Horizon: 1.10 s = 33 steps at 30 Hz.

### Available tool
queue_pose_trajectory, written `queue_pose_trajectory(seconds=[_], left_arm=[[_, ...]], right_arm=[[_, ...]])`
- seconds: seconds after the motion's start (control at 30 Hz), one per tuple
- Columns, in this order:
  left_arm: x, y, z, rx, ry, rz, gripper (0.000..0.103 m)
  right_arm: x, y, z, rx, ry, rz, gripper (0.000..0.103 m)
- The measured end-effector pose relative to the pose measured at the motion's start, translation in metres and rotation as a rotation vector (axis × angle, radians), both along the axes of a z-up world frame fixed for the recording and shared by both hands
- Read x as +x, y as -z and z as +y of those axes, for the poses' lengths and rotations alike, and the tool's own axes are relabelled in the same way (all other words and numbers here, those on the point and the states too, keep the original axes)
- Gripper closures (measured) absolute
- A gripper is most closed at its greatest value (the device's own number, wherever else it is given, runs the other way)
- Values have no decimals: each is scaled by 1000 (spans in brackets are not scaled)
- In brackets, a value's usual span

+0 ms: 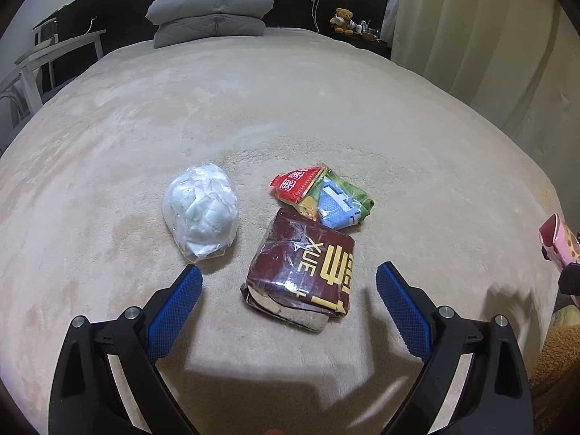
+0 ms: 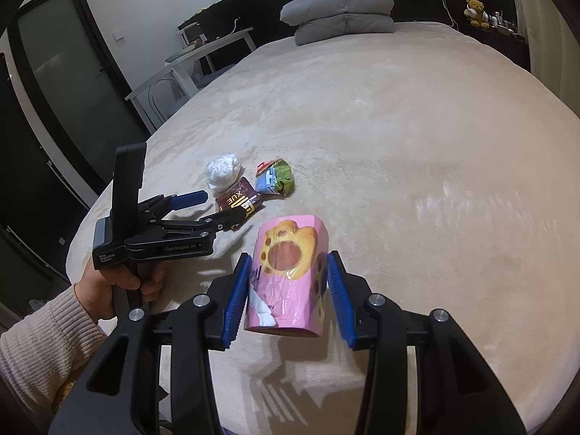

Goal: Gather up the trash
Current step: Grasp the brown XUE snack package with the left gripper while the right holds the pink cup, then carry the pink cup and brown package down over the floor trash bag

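Observation:
On the beige bedspread lie a crumpled dark red wrapper [image 1: 302,273] with gold letters, a clear bag of white tissue [image 1: 201,212] to its left, and a bunch of red, green and blue packets [image 1: 324,195] behind it. My left gripper [image 1: 288,279] stands open, its blue pads either side of the red wrapper's near end and not touching it. My right gripper [image 2: 288,275] is shut on a pink snack box [image 2: 290,275] with a paw-shaped cake print, held above the bed. The right wrist view also shows the left gripper [image 2: 214,204] over the red wrapper [image 2: 237,201].
Two grey pillows [image 1: 210,14] lie at the head of the bed against a dark headboard. A teddy bear [image 1: 342,20] sits on a shelf at the back right. A white table and chair [image 2: 188,69] stand left of the bed, near a dark door [image 2: 72,72]. Curtains [image 1: 482,36] hang on the right.

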State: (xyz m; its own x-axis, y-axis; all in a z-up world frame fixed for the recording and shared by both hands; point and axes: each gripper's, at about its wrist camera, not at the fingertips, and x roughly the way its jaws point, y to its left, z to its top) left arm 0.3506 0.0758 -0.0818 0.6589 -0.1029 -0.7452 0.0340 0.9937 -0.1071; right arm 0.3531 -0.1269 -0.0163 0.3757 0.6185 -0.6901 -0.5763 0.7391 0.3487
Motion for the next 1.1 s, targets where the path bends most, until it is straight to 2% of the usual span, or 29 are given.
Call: queue_pose_trajectory(seconds=[0.07,0.17,0.2,0.27,0.53,1.1], left_arm=[[7,4,0,6,7,20,26],[11,10,-4,15,30,35,34],[12,10,-5,17,34,35,41],[12,9,-7,31,40,32,48],[4,1,-12,50,56,-4,50],[-49,-39,-18,-18,27,-99,50]], right_arm=[[2,1,-1,-1,4,4,60],[6,1,-2,-6,10,3,60],[6,1,-2,-8,12,0,60],[8,1,-1,-11,14,-1,60],[6,2,3,-20,9,-6,60],[1,4,1,-18,43,-19,60]])
